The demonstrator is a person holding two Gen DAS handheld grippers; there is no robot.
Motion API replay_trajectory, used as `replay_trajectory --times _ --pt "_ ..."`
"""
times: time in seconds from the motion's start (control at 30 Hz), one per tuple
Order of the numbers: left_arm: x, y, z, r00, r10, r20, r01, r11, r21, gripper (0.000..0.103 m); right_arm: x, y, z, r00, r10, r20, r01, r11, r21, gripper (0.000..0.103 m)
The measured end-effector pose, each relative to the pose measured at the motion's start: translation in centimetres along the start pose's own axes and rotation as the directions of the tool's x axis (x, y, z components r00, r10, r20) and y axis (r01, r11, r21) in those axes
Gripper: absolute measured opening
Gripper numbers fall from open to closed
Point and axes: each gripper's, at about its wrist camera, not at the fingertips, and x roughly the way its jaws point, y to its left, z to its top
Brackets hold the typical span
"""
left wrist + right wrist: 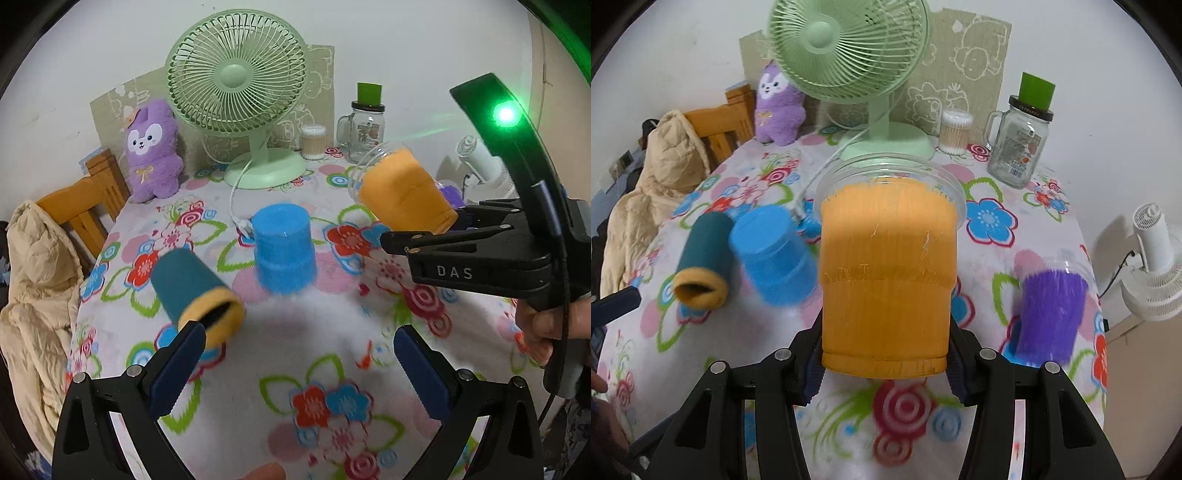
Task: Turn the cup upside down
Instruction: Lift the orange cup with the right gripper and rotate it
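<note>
My right gripper is shut on an orange-sleeved clear plastic cup and holds it above the table, tilted on its side with its clear rim pointing away; it also shows in the left wrist view. A blue cup stands upside down mid-table. A teal cup with a yellow rim lies on its side to the left. A purple cup stands at the right. My left gripper is open and empty, low over the flowered tablecloth, near the teal cup.
A green desk fan, a purple plush toy, a cotton-swab tub and a glass mug jar with a green lid stand along the back. A wooden chair with a beige coat is at left. A white fan stands off the table at right.
</note>
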Motion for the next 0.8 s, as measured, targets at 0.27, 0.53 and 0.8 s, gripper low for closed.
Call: replay_trajectory --times 0.27,0.53,0.8 --pt "-2.0 -0.7 -4.3 0.999 -0.031 -0.024 0.030 0.999 -0.041 0.103 -2.9 2.8 -4.8 1.000 0.013 -0.027 -0.014 1.000 -0.015 0.056" --pt "-4.3 -1.0 -7.8 0.999 -0.047 -0.007 0.046 0.995 -0.088 0.103 -3.8 4.3 -9.2 0.997 0.024 -0.071 -0.021 0.999 0.042 0.056" --pt "-4.8 -0.8 -11.2 0.998 -0.046 -0.045 0.040 0.990 -0.137 0.103 -2.6 4.8 -13.0 0.989 0.012 -0.148 0.005 0.993 0.119 0.057"
